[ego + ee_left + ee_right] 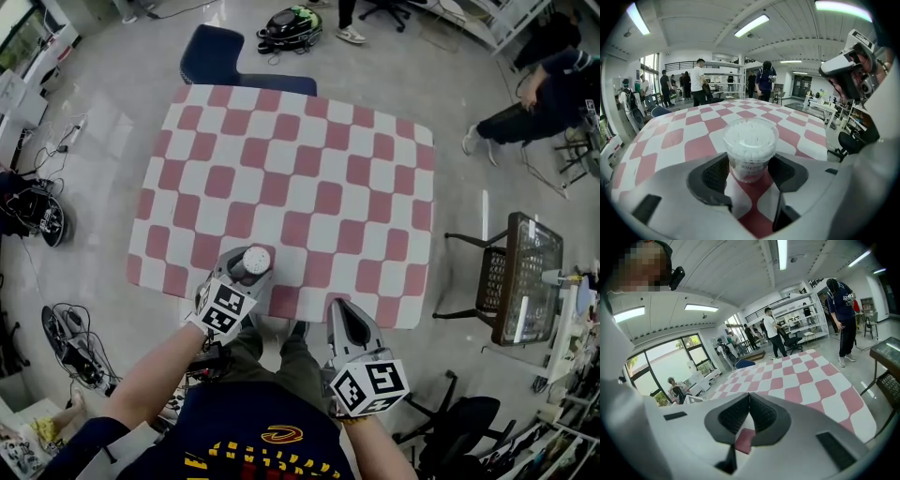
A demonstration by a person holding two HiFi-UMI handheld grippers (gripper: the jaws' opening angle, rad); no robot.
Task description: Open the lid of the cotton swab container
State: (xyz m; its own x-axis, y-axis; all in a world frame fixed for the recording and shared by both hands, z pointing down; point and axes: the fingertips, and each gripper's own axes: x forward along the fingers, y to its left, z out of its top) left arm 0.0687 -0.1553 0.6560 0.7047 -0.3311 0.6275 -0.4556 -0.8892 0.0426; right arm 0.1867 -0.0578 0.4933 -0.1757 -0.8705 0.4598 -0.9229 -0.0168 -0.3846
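A small clear cotton swab container [255, 261], packed with white swabs, stands upright near the front edge of the red-and-white checked table [309, 178]. My left gripper [246, 274] is shut on it, with one black pad on each side of its lower body. In the left gripper view the cotton swab container [750, 149] sits between the pads [714, 174], and its clear top shows the swab heads. My right gripper [343, 319] hovers at the table's front edge, right of the container and apart from it. In the right gripper view the right gripper [749, 398] is shut with nothing between its pads.
A dark blue chair [217, 56] stands at the table's far side, with a black bag [291, 26] on the floor behind it. A dark wire side table [525, 277] is on the right. A person [544, 89] sits at the upper right. Cables lie on the floor at the left.
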